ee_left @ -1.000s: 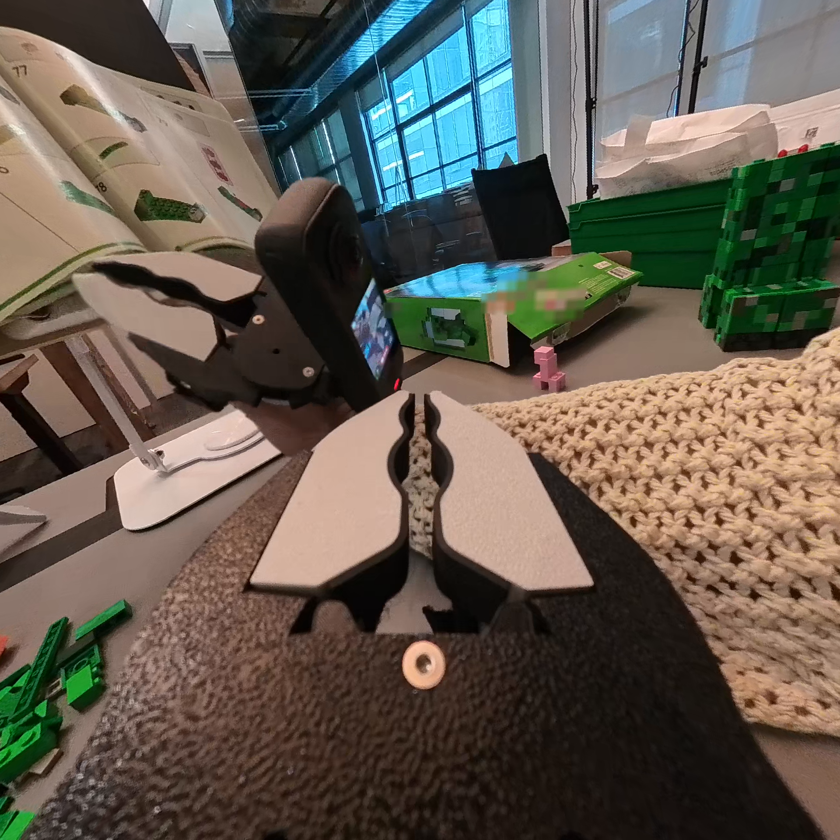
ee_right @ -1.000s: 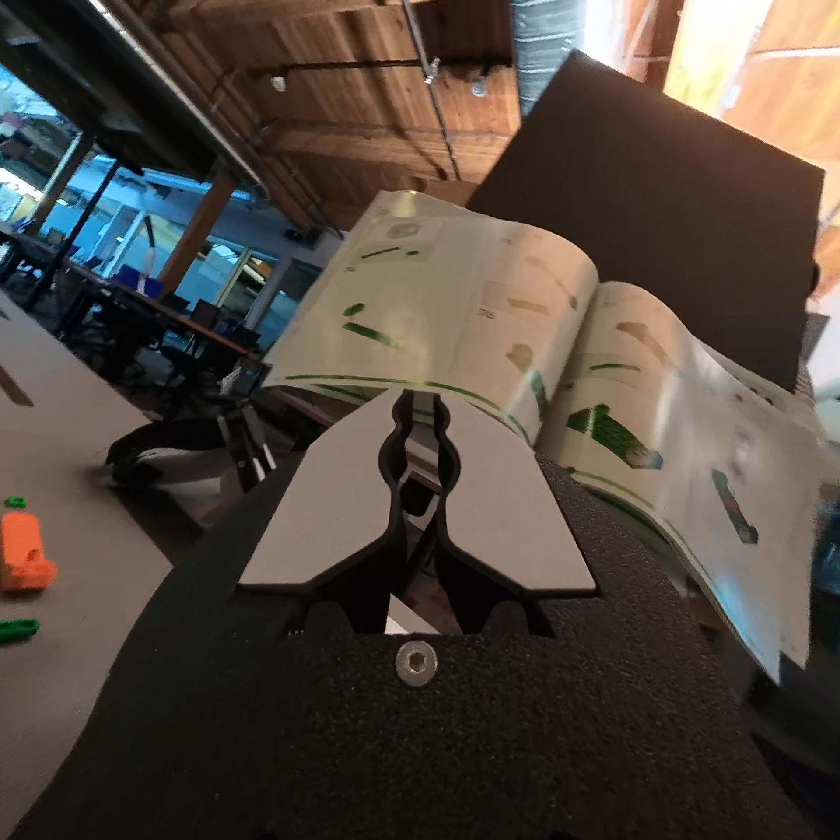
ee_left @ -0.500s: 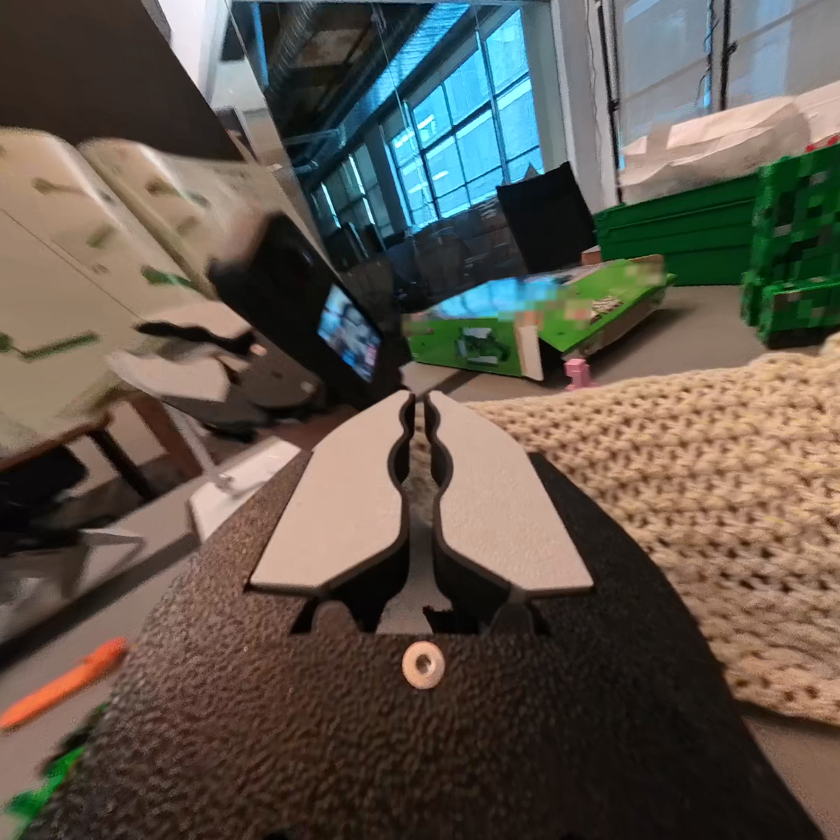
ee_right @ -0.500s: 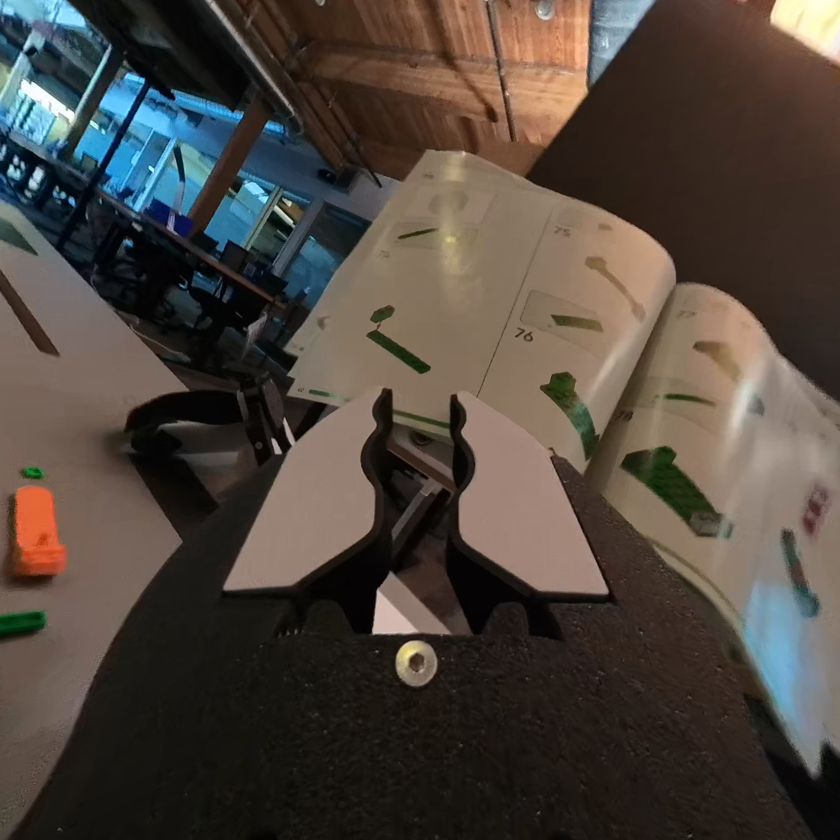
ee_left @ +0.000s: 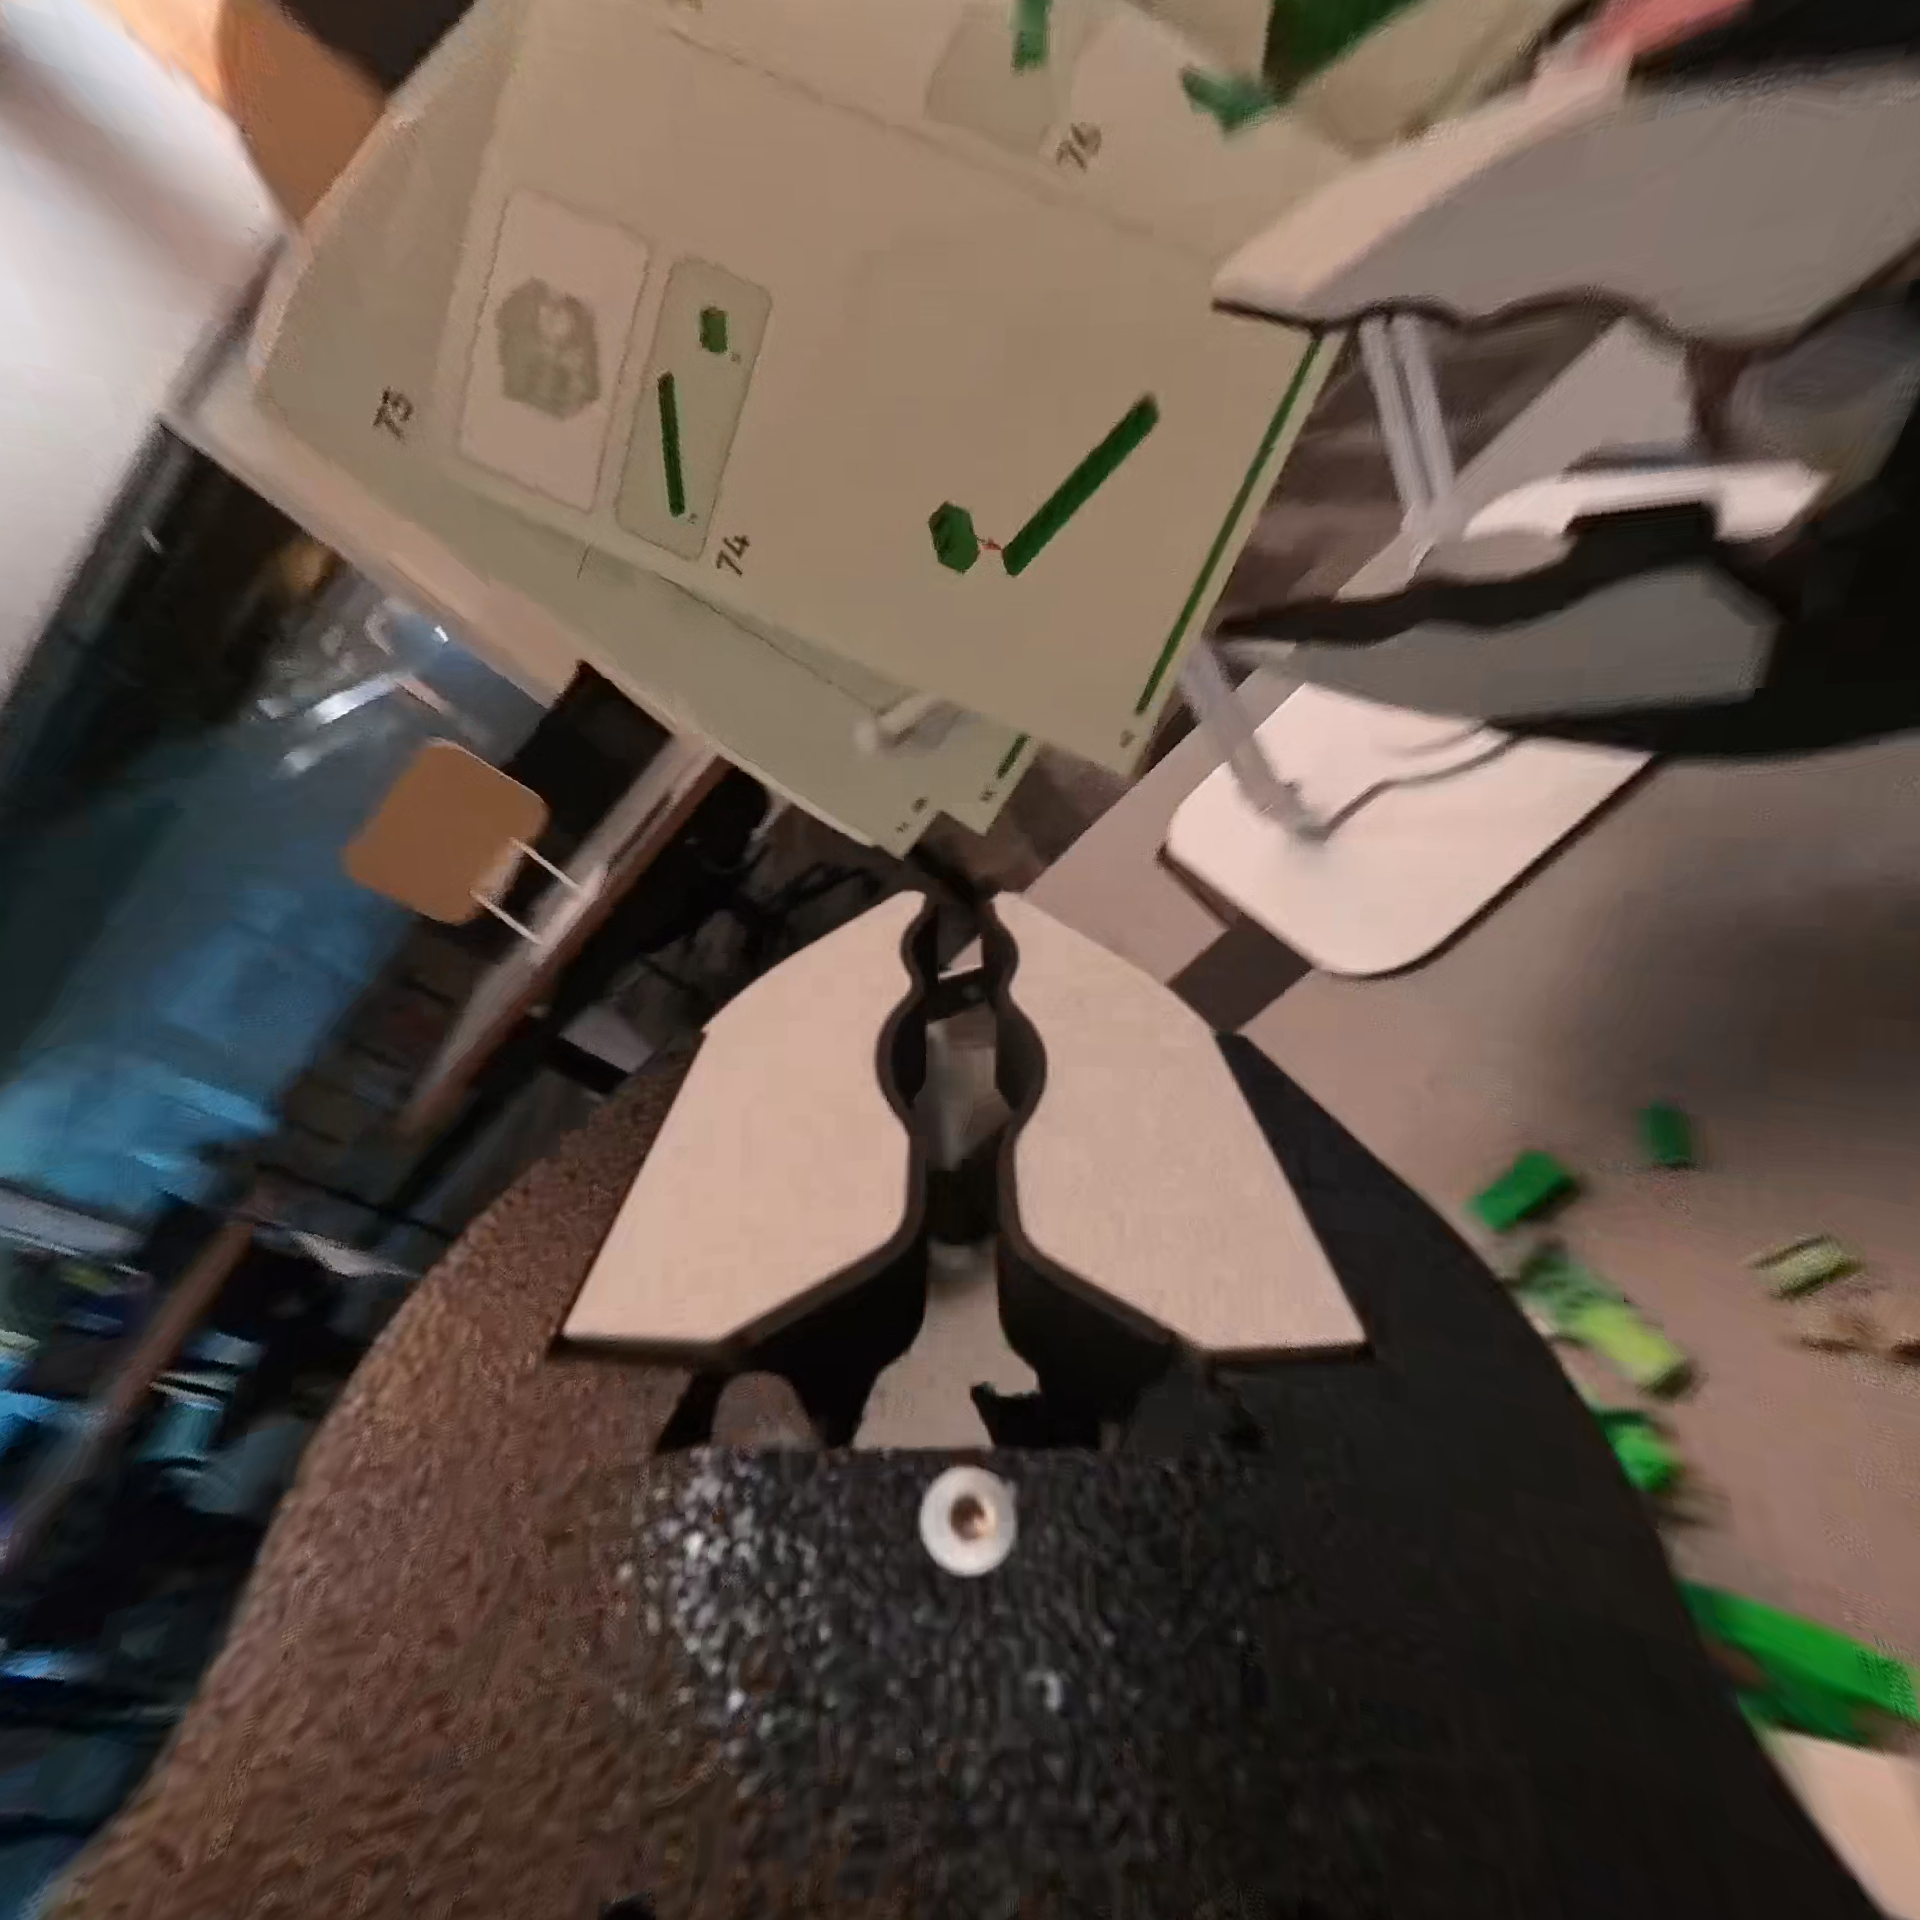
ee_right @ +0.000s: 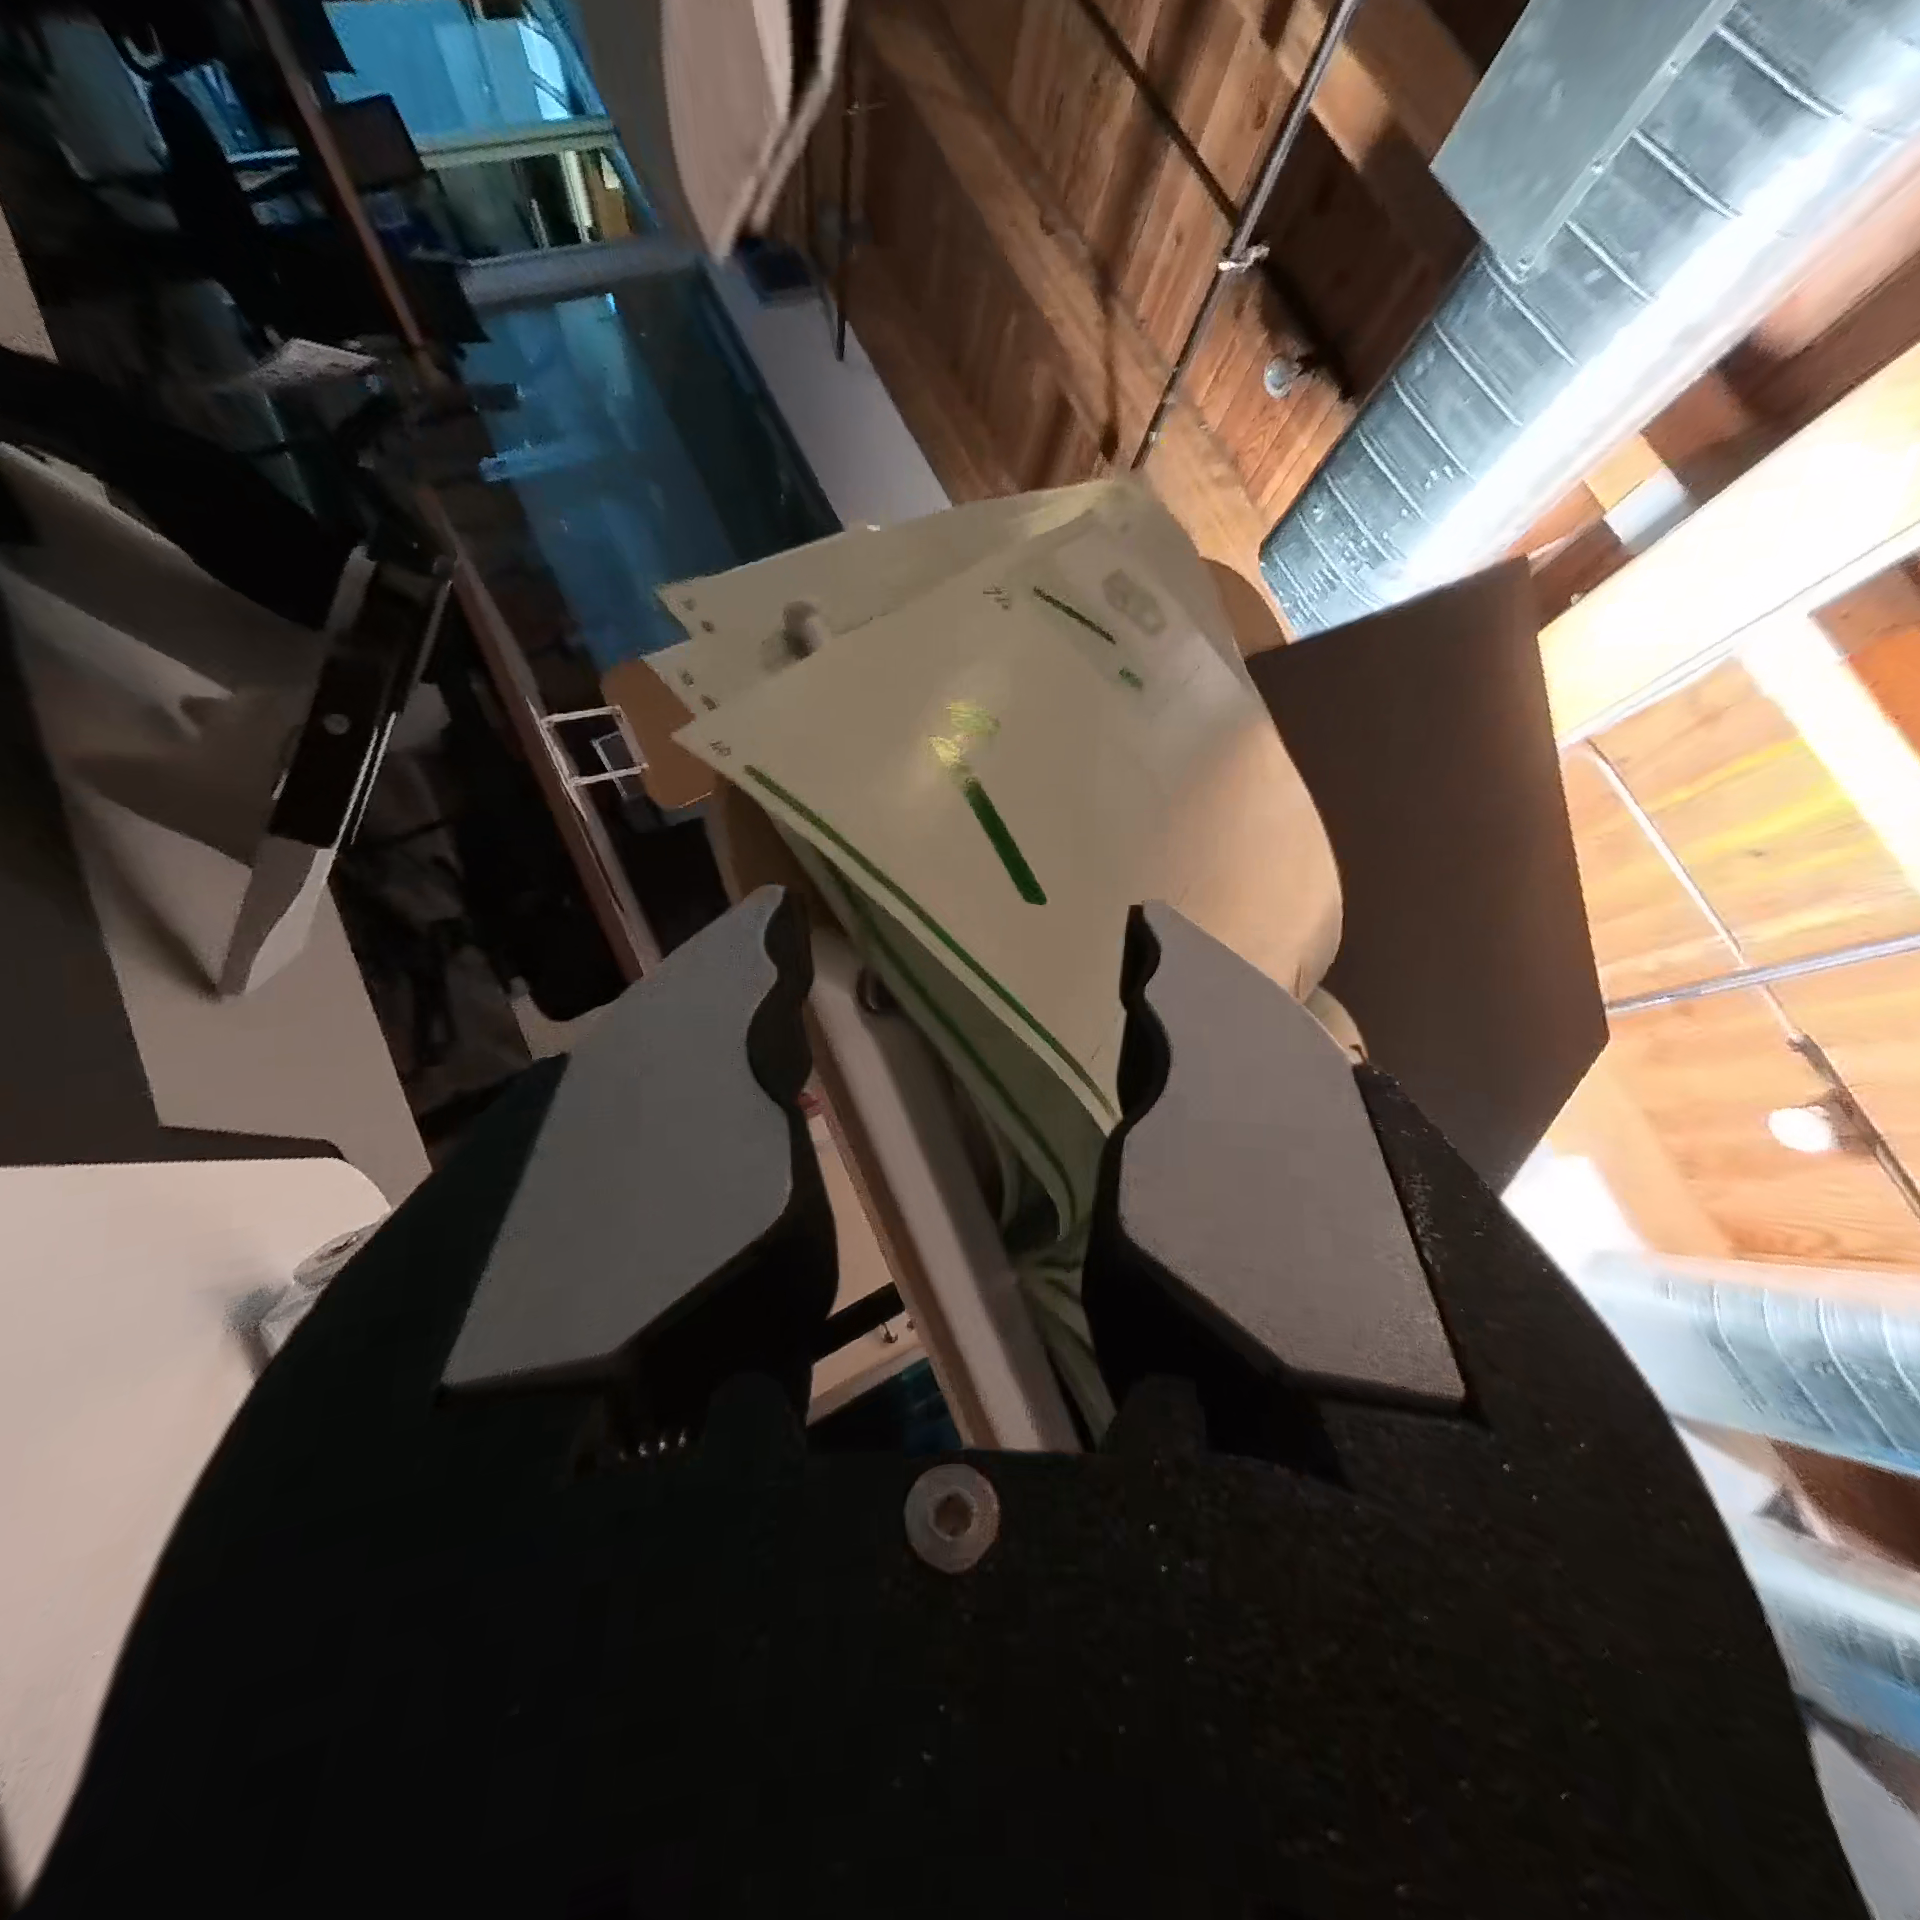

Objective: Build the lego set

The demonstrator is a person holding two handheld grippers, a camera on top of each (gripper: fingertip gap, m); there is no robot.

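Note:
The open instruction booklet stands on a white stand at the table's edge. My left gripper is shut and empty, pointing at the booklet's lower corner from just below it. My right gripper is open, and the booklet's lower page edges lie between its fingers, next to the stand's white bar. The right gripper also shows in the left wrist view, at the booklet's right edge. Loose green lego pieces lie on the table to the right.
The left gripper's body shows at the left of the right wrist view. The stand's flat white base rests on the grey table. A dark board stands behind the booklet. The view is motion-blurred. The grippers' ends are close to 10 cm from one another.
Both grippers have swung toward the booklet and rolled sideways. The right gripper has opened wide and moved around the booklet's lower page edge. The left gripper stays shut.

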